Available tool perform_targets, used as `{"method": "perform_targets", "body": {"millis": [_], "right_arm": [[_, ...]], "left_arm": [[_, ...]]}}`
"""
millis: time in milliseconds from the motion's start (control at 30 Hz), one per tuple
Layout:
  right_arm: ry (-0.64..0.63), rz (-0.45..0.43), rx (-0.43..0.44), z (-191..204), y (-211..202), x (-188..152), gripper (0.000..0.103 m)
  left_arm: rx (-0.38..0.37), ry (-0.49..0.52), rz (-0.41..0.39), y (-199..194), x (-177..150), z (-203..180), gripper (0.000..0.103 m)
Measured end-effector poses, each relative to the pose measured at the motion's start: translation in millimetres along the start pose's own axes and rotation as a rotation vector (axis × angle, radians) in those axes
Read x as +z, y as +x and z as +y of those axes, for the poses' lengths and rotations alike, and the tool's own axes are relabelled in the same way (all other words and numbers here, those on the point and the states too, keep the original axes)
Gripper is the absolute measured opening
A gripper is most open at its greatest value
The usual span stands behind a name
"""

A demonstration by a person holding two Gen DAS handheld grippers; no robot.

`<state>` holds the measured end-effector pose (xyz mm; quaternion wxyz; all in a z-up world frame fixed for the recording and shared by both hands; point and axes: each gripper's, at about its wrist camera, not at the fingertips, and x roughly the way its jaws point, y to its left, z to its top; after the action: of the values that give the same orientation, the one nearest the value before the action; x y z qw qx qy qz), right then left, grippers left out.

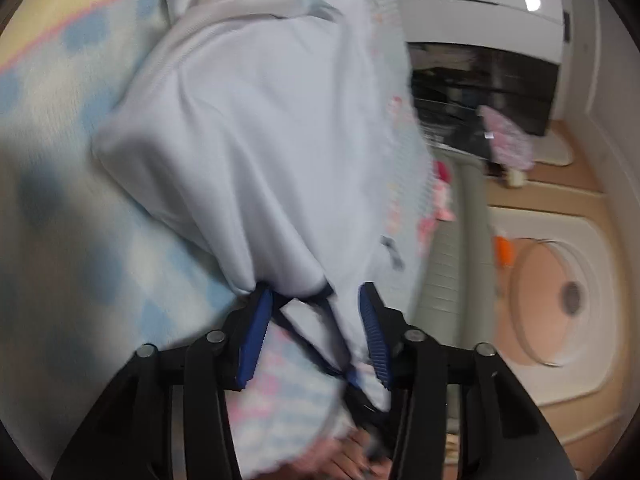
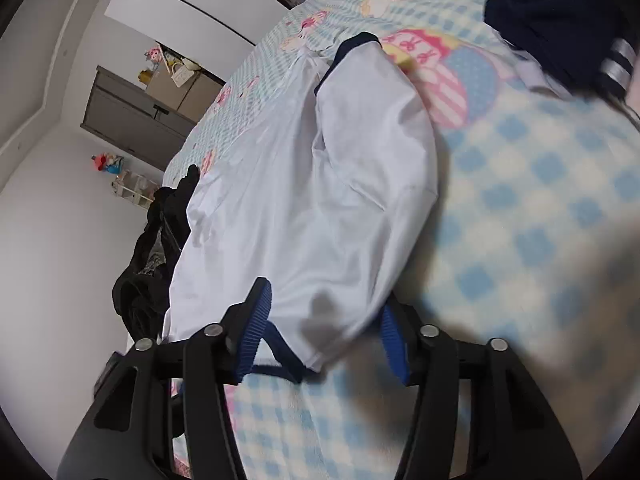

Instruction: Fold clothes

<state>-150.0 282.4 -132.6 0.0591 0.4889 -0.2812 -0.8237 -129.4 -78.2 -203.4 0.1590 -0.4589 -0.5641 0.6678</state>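
Note:
A white shirt [image 1: 260, 128] with navy trim lies spread on a blue checked blanket [image 1: 60, 128]. In the left wrist view its navy-edged hem runs between the blue pads [image 1: 256, 328] of my left gripper [image 1: 316, 292], whose jaws stand wide apart around the cloth. In the right wrist view the same shirt [image 2: 320, 184] reaches back to my right gripper [image 2: 324, 300], also open, with the shirt's near edge and navy trim lying between its pads [image 2: 252, 332]. A navy-cuffed sleeve [image 2: 356, 46] points away at the far end.
A dark navy garment [image 2: 560, 16] lies at the far right of the blanket [image 2: 540, 208], and a black garment [image 2: 156, 256] hangs at the bed's left edge. A grey cabinet [image 2: 132, 128] stands by the wall. A dark screen [image 1: 488, 88] and a round lidded tub [image 1: 556, 296] are beside the bed.

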Motion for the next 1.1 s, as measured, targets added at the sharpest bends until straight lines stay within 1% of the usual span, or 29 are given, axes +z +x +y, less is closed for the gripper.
{"method": "perform_targets", "body": {"millis": [67,100,133,167,233,267,333,367,400,433,467,500,533,567,600,633,667,700,733,767,800,833,867,900,933,967,1000,1033,1100], "right_arm": [[0.005,-0.001,-0.009,1.3,-0.5,-1.9,0.039],[0.007,-0.001,-0.013,2.0,-0.8,-2.9,0.032],[0.009,-0.002,-0.017,2.7,-1.1,-3.8,0.032],[0.012,-0.002,-0.022,3.4,-1.4,-4.8,0.032],[0.016,-0.003,-0.030,4.7,-1.9,-6.7,0.035],[0.019,-0.003,-0.035,5.4,-2.2,-7.6,0.035],[0.033,-0.003,-0.042,4.4,0.7,-9.1,0.037],[0.044,-0.003,-0.045,2.9,3.6,-9.7,0.041],[0.061,-0.018,-0.038,2.2,4.7,-9.4,0.051],[0.055,-0.021,-0.026,5.2,9.9,-8.9,0.068],[0.047,-0.025,-0.015,8.5,15.3,-8.3,0.077],[0.003,-0.038,-0.020,15.7,22.5,-8.1,0.088],[-0.047,-0.037,-0.056,24.3,25.9,-9.2,0.087],[-0.079,-0.038,-0.089,32.2,28.7,-10.7,0.082],[-0.101,-0.050,-0.102,36.8,23.7,-12.1,0.061],[-0.113,-0.077,-0.098,38.4,14.2,-13.6,0.042],[-0.106,-0.101,-0.063,34.0,5.3,-14.4,0.034],[-0.096,-0.125,-0.027,29.0,-3.3,-15.0,0.025],[-0.063,-0.150,0.011,15.5,-8.8,-13.4,0.024],[-0.023,-0.173,0.033,4.5,-10.6,-13.3,0.024],[0.021,-0.171,0.031,-7.2,-4.6,-12.1,0.032],[0.075,-0.134,0.035,-19.3,7.1,-10.1,0.033],[0.127,-0.099,0.039,-30.6,18.0,-8.2,0.032],[0.130,-0.105,0.048,-29.6,14.6,-6.9,0.031],[0.133,-0.111,0.057,-28.7,11.3,-5.6,0.029],[0.132,-0.117,0.065,-27.2,7.9,-4.3,0.027],[0.083,-0.133,0.064,-17.1,2.5,-3.3,0.018],[0.024,-0.162,0.069,-6.3,-7.9,-4.3,0.010],[-0.058,-0.210,0.102,8.2,-21.5,-7.1,0.010]], "left_arm": [[0.037,0.021,-0.026,0.3,-3.7,-4.9,0.035],[0.056,0.035,-0.037,-0.9,-5.4,-8.3,0.035],[0.076,0.055,-0.048,-6.1,-6.8,-12.6,0.035],[0.097,0.072,-0.060,-11.6,-7.8,-16.1,0.040],[0.143,0.055,-0.089,-25.7,-5.6,-15.1,0.046],[0.166,0.047,-0.103,-32.7,-4.6,-14.5,0.057],[0.201,0.051,-0.108,-33.8,0.6,-15.4,0.063],[0.215,0.060,-0.101,-29.6,4.2,-16.5,0.069],[0.229,0.068,-0.094,-25.3,7.9,-17.7,0.074],[0.242,0.077,-0.088,-21.0,11.5,-18.9,0.074],[0.256,0.086,-0.081,-16.8,15.2,-20.0,0.072],[0.270,0.095,-0.074,-12.5,18.8,-21.2,0.059],[0.283,0.104,-0.067,-8.2,22.4,-22.3,0.049],[0.295,0.118,-0.063,-4.8,24.8,-24.3,0.033],[0.292,0.162,-0.072,-6.5,19.7,-30.7,0.024],[0.273,0.204,-0.086,-10.0,13.2,-36.4,0.022],[0.263,0.246,-0.108,-14.0,6.3,-40.3,0.022],[0.255,0.287,-0.128,-17.2,-0.1,-43.6,0.026],[0.254,0.317,-0.134,-16.0,-3.3,-42.9,0.032],[0.247,0.313,-0.106,-8.8,-1.6,-38.4,0.059],[0.239,0.306,-0.079,-1.6,0.4,-33.1,0.068],[0.233,0.279,-0.060,5.0,4.3,-25.0,0.068],[0.250,0.273,-0.081,8.0,5.7,-26.0,0.060],[0.266,0.271,-0.101,10.6,6.8,-27.9,0.046],[0.276,0.293,-0.118,11.0,6.3,-34.6,0.038],[0.282,0.322,-0.133,11.7,4.9,-42.8,0.026],[0.287,0.348,-0.152,9.9,2.6,-49.8,0.021],[0.268,0.372,-0.169,6.6,-0.4,-54.2,0.020],[0.210,0.405,-0.185,-0.5,-5.2,-59.6,0.022]]}}
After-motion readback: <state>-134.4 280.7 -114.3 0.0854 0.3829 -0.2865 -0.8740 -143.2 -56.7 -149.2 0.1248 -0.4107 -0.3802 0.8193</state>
